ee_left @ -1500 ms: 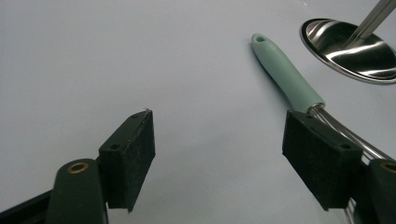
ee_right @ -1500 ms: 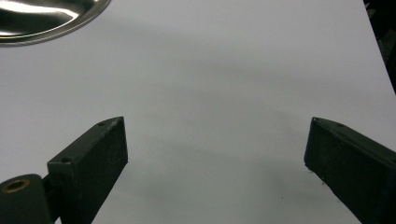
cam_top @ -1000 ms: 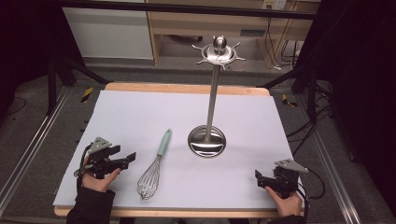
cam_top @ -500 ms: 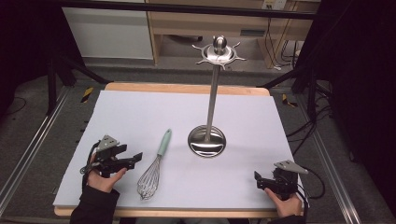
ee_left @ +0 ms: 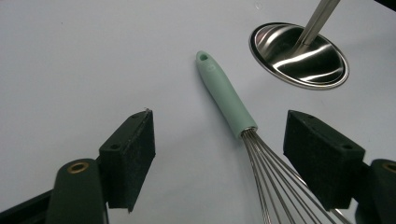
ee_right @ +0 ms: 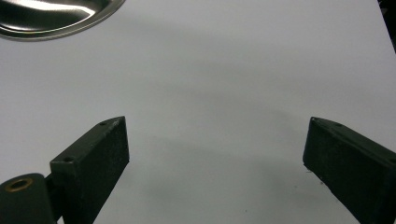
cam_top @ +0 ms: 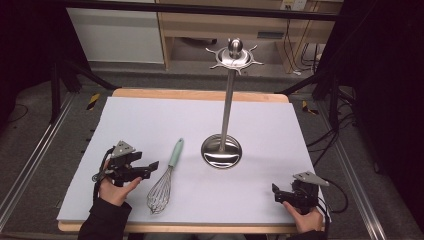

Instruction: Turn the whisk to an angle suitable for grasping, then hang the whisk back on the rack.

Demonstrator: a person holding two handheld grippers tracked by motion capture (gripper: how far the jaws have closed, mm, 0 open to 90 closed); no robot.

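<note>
A whisk with a mint-green handle (cam_top: 174, 153) lies flat on the white sheet, its wire head (cam_top: 160, 194) toward the front edge. My left gripper (cam_top: 149, 170) is just left of the whisk, open and empty. In the left gripper view, the handle (ee_left: 224, 95) and the start of the wires lie between and ahead of the spread jaws of that gripper (ee_left: 222, 126). A steel stand rises from a round base (cam_top: 221, 151) to a hooked crown (cam_top: 234, 56). My right gripper (cam_top: 276, 194) rests open at the front right, over bare sheet (ee_right: 218, 126).
The white sheet (cam_top: 150, 120) covers a wooden table whose front edge runs just below both hands. The stand's base (ee_left: 299, 53) is right of the whisk handle and shows in the corner of the right gripper view (ee_right: 51, 14). Cables trail off the right side.
My left gripper has slid right and a little forward, closer to the whisk. The right gripper has barely shifted. Whisk and stand have not moved.
</note>
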